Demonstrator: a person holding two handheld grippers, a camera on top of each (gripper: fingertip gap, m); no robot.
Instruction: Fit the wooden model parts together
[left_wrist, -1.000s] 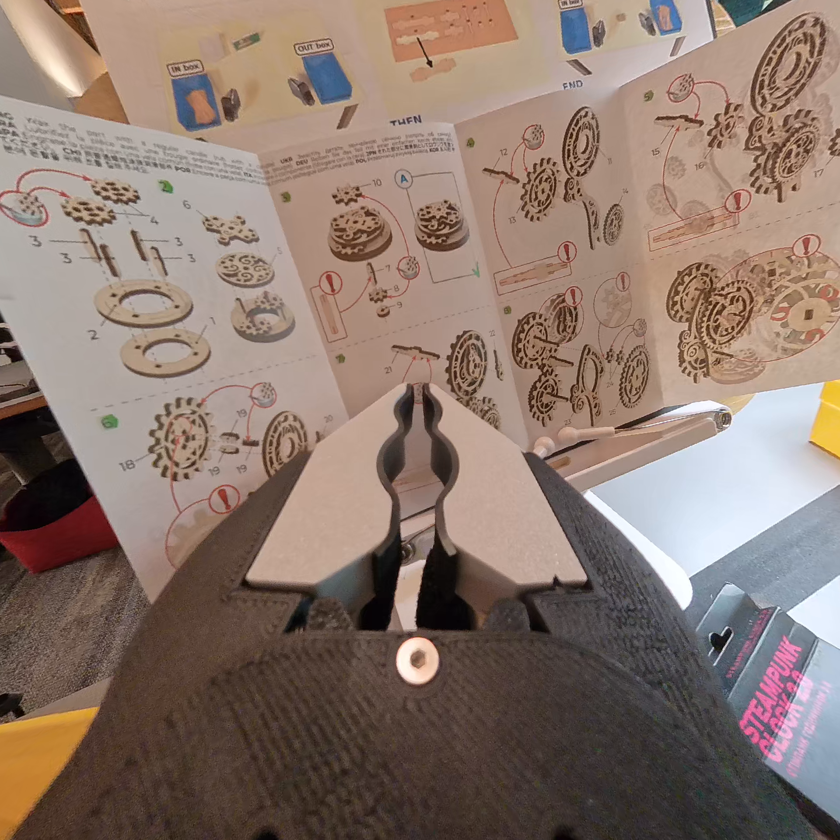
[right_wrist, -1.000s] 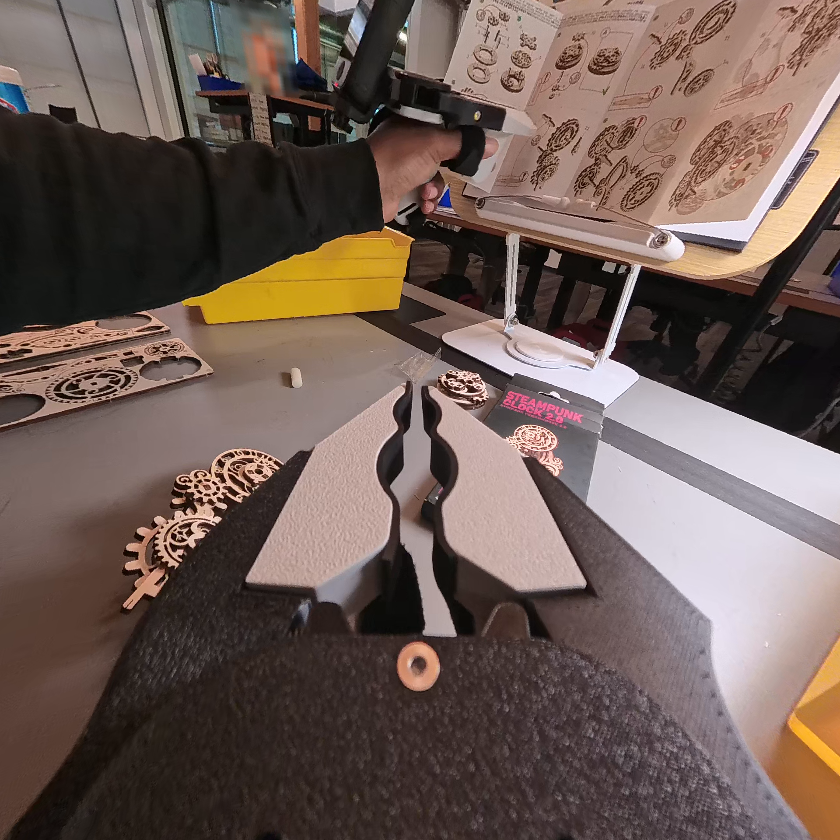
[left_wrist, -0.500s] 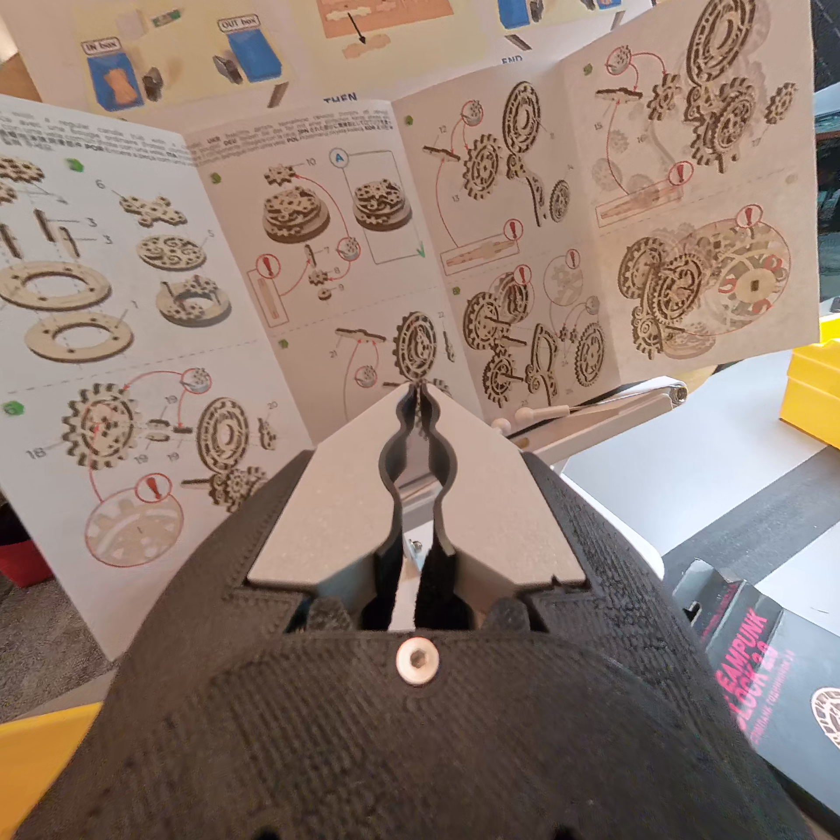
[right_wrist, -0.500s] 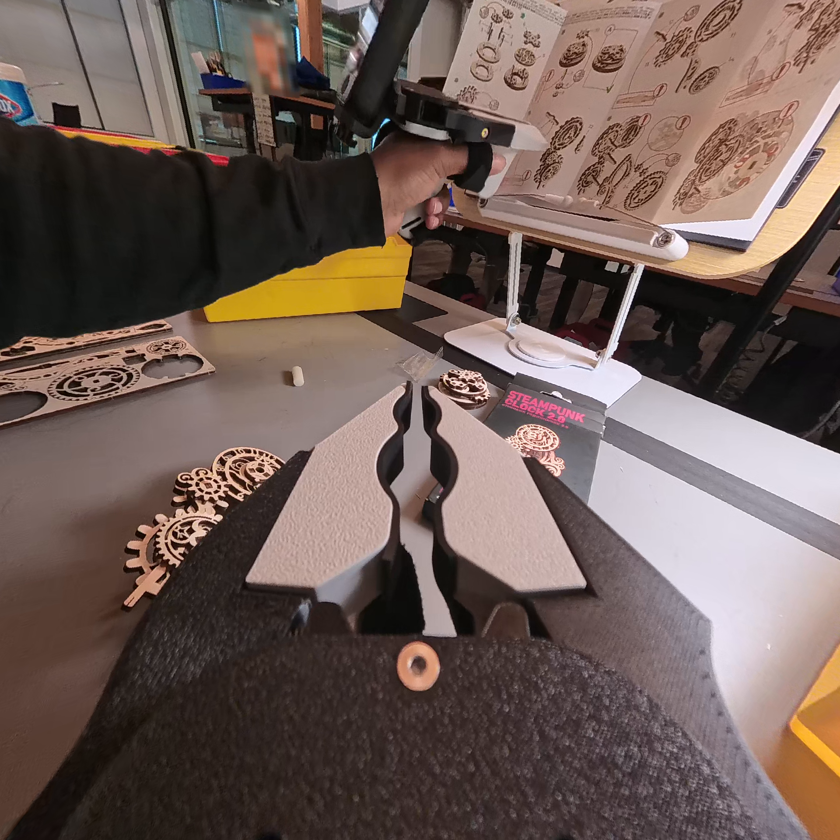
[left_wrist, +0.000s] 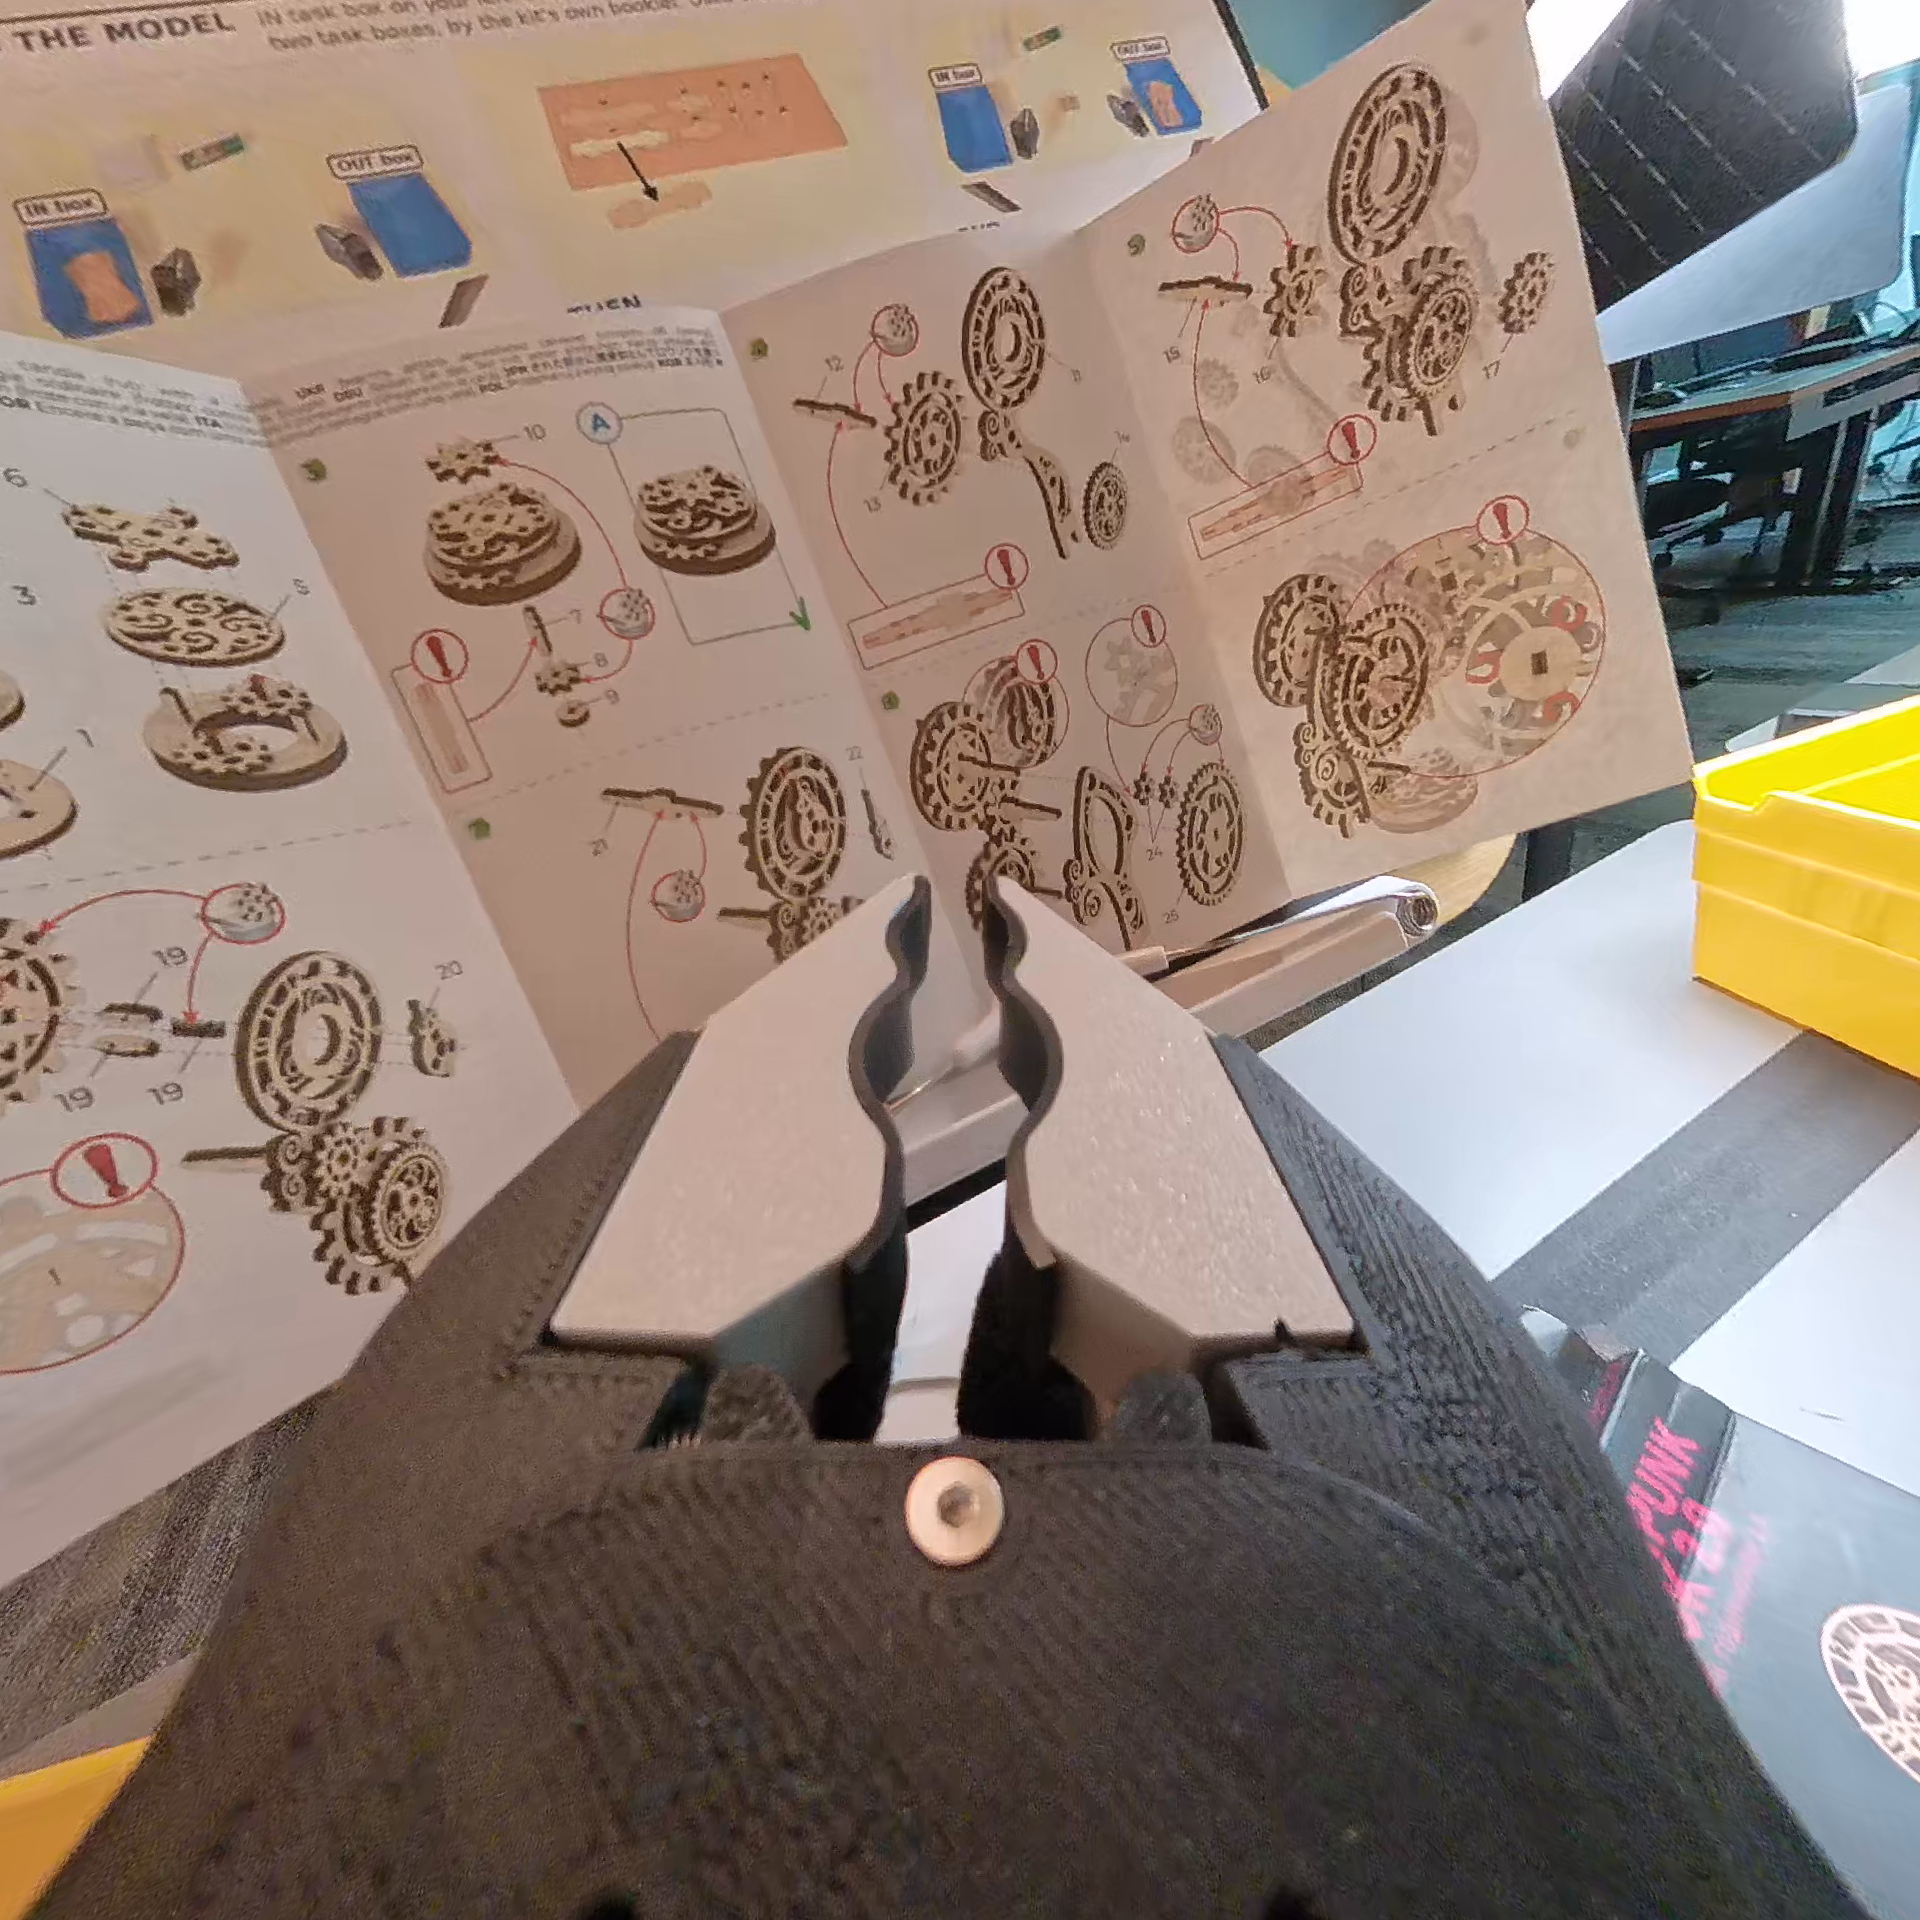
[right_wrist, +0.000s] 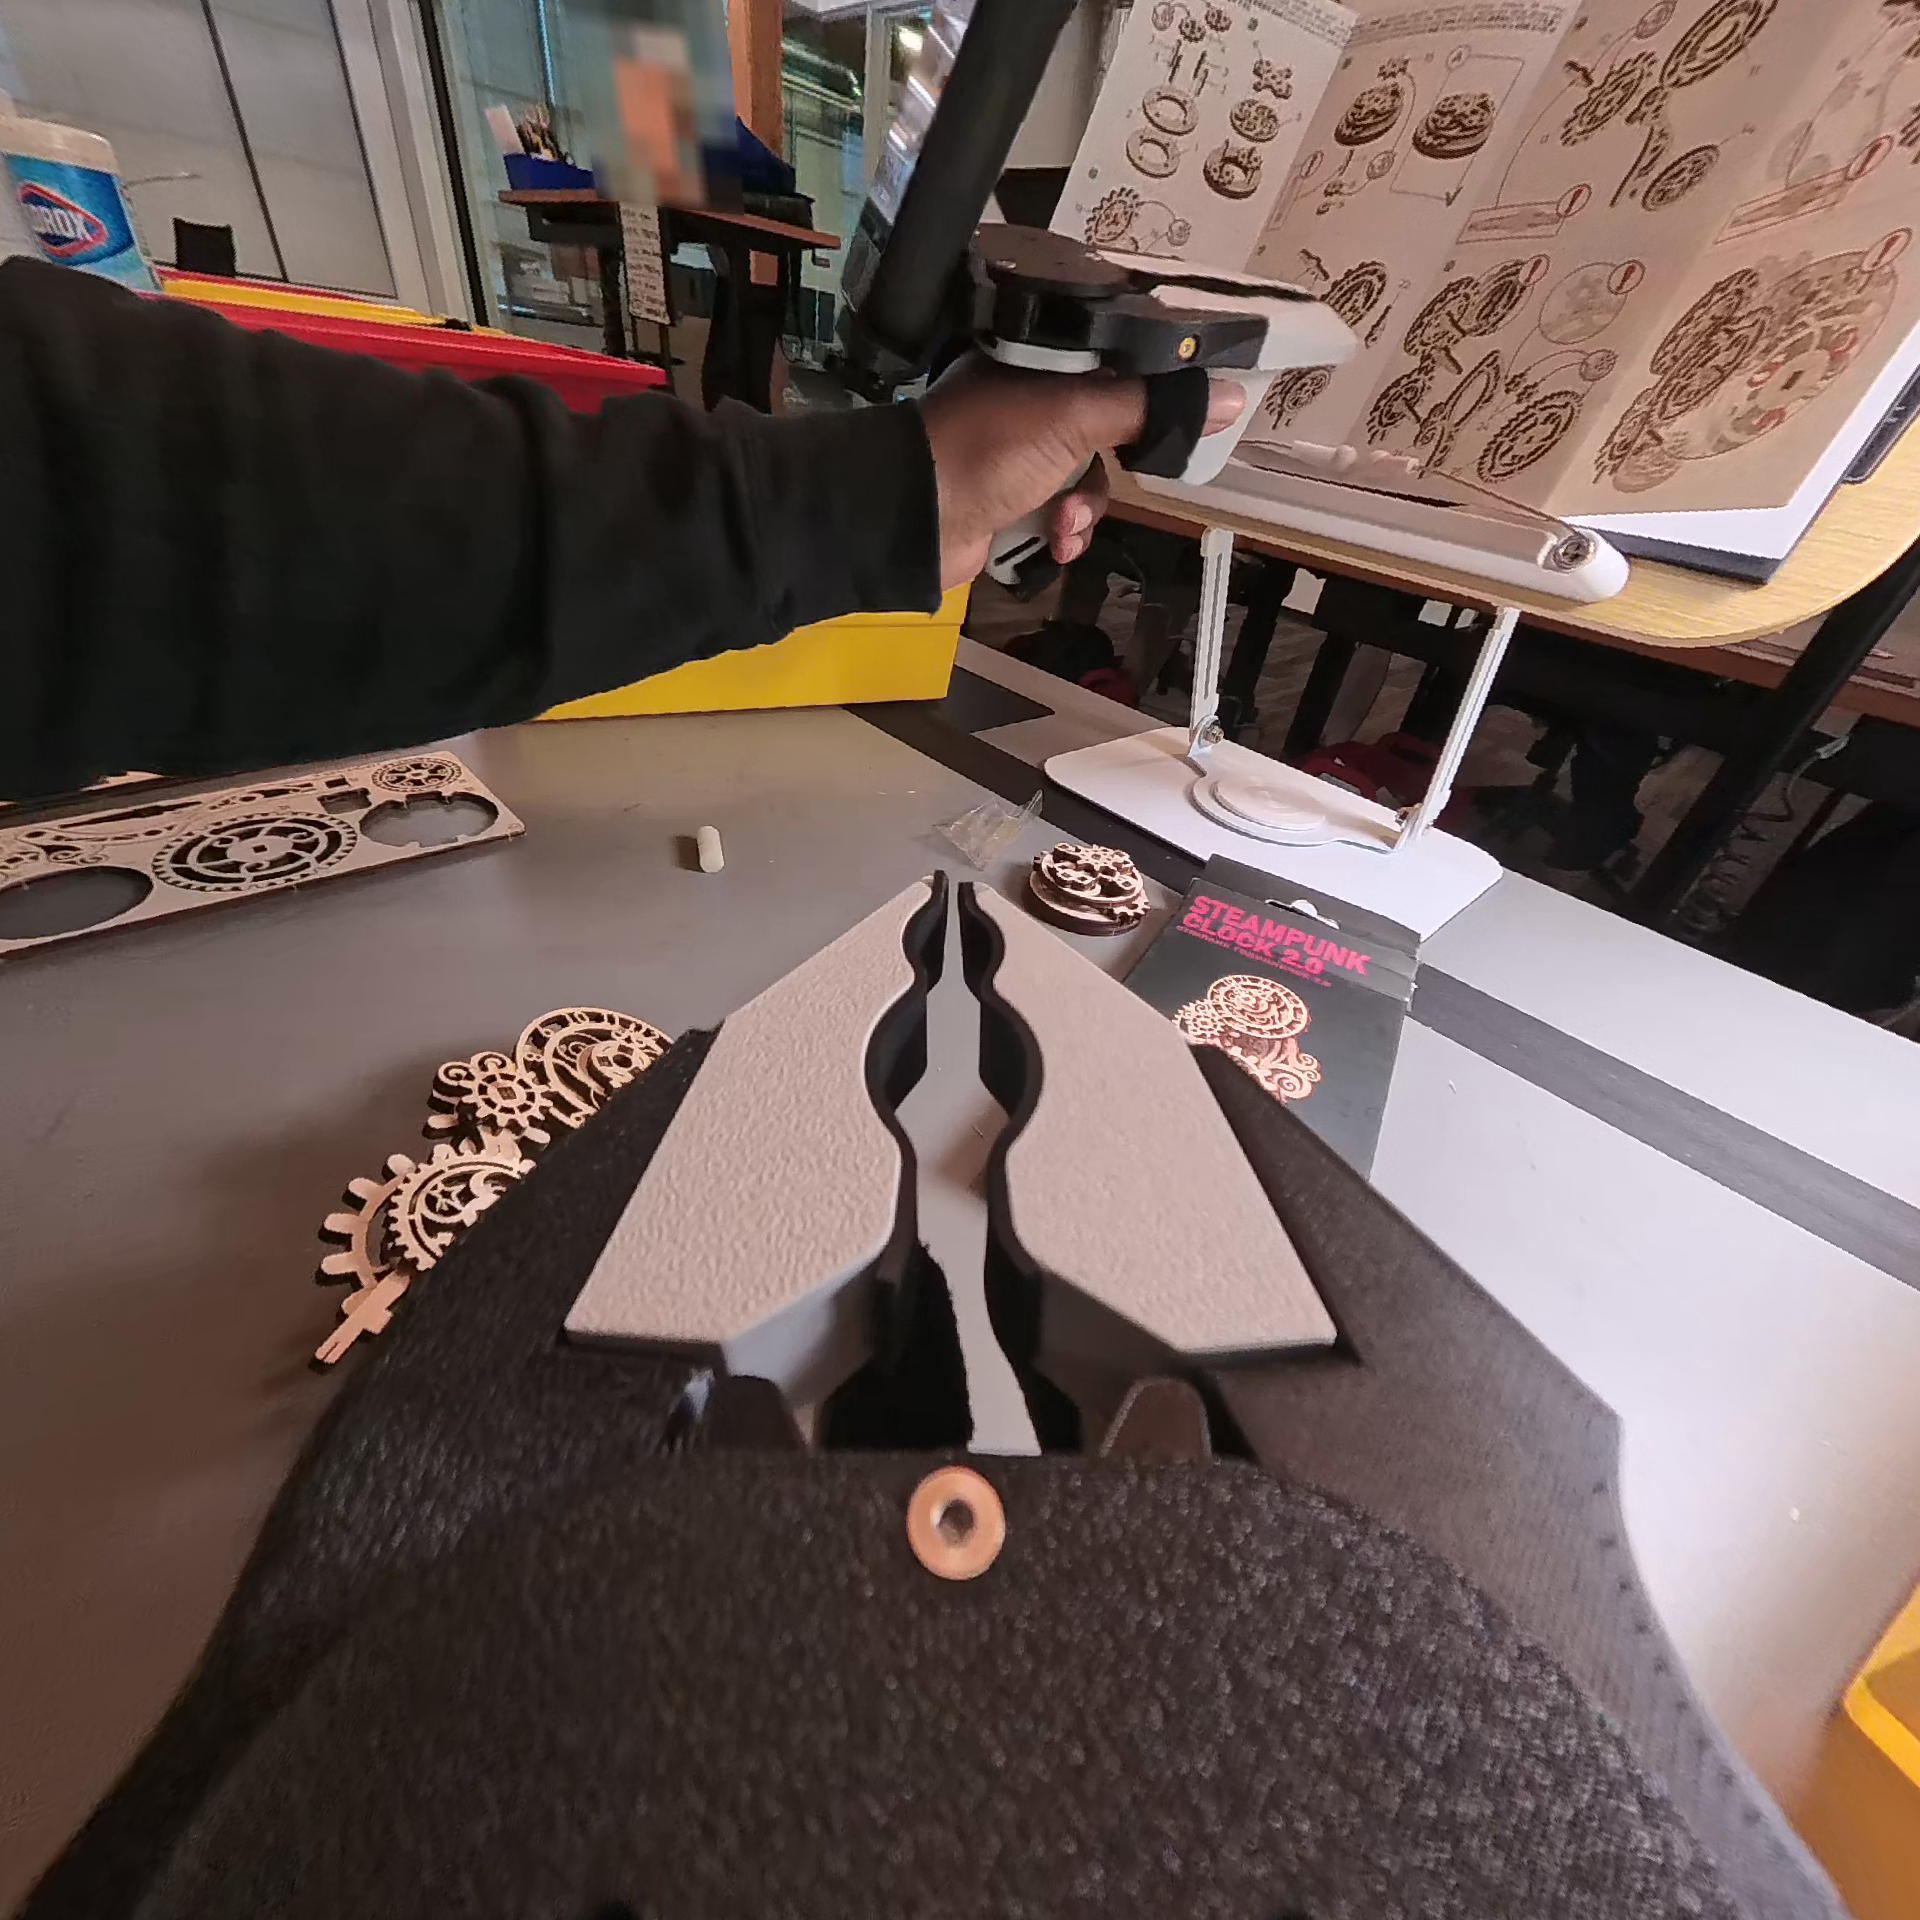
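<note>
Left gripper (left_wrist: 951, 914): grey fingers (left_wrist: 790, 1143) parted by a narrow gap, holding nothing, raised before the unfolded paper instruction sheet (left_wrist: 1039, 582) on a white stand (right_wrist: 1278, 821). Right gripper (right_wrist: 951, 896): fingers (right_wrist: 800, 1153) nearly closed, a thin slit between the tips, empty, low over the grey table (right_wrist: 644, 966). Just left of it lie pale laser-cut wooden gear parts (right_wrist: 488, 1132), flat and partly overlapping. Ahead, a small round assembled wooden gear stack (right_wrist: 1091, 885) sits beside a black cardboard kit package (right_wrist: 1288, 1029). Farther left lies a punched-out wooden parts sheet (right_wrist: 249, 852); a yellow plastic bin (right_wrist: 810, 665) stands behind.
</note>
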